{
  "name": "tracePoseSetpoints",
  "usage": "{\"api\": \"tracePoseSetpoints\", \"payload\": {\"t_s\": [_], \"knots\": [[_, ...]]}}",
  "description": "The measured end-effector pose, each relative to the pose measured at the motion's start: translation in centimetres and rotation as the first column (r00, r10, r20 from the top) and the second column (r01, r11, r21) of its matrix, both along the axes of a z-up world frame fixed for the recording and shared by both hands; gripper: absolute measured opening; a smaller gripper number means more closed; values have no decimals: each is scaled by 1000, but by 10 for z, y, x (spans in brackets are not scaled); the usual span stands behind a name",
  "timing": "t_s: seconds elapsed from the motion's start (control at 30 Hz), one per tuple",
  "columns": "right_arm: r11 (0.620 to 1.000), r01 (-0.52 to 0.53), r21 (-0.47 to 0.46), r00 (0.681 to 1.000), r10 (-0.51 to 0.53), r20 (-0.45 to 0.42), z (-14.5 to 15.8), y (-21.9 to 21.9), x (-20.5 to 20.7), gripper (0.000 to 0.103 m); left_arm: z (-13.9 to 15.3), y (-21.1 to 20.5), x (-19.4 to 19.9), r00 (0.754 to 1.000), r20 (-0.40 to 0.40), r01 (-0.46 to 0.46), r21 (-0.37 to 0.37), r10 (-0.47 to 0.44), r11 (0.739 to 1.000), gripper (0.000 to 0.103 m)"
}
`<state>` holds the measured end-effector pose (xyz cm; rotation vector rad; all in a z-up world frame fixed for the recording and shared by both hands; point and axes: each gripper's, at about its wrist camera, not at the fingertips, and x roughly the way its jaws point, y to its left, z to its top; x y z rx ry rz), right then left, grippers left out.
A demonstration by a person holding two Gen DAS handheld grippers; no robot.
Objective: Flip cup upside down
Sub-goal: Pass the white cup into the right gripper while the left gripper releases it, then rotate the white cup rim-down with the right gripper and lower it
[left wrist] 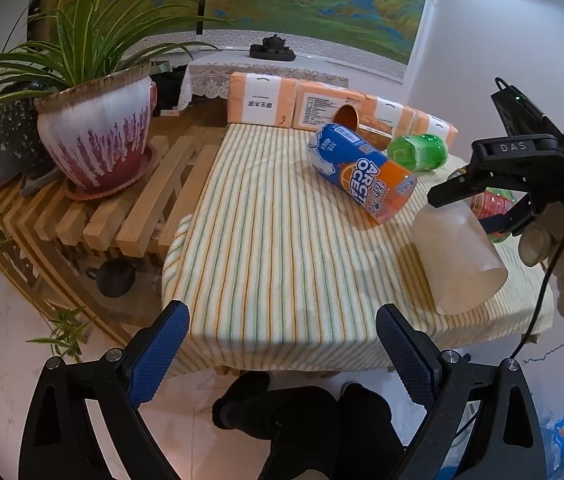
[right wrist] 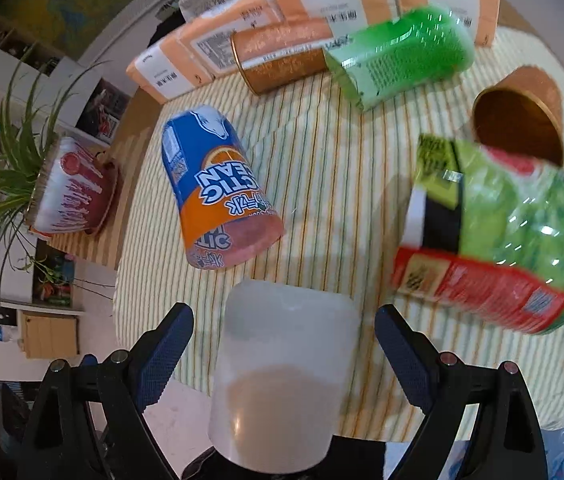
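Your right hand-held gripper (right wrist: 284,334) is spread around the frosted cup (right wrist: 282,376), pads apart from it; the cup's rim is hidden. Your left hand-held gripper (left wrist: 282,334) hangs spread over the striped worktop (left wrist: 282,240).

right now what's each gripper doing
Left gripper: open, holding nothing.
Right gripper: open around the cup, fingers not touching it.

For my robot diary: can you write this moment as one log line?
cup: on cloth, wide end down | right hand-held gripper: open around cup | left hand-held gripper: open, empty
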<state>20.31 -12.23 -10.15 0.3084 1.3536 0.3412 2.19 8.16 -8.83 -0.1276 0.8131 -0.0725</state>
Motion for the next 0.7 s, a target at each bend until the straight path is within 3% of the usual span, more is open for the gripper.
{"api": "tracePoseSetpoints", "payload": {"t_s": [0.33, 0.7], "knots": [[1000, -3, -23, 1000, 3, -23, -7, 2, 4, 71, -3, -3, 2, 1000, -11, -1, 6, 1, 1000, 96], [1000, 15, -14, 999, -15, 44, 3, -11, -13, 71, 3, -7, 2, 1000, 1, -6, 10, 6, 1000, 96]]}}
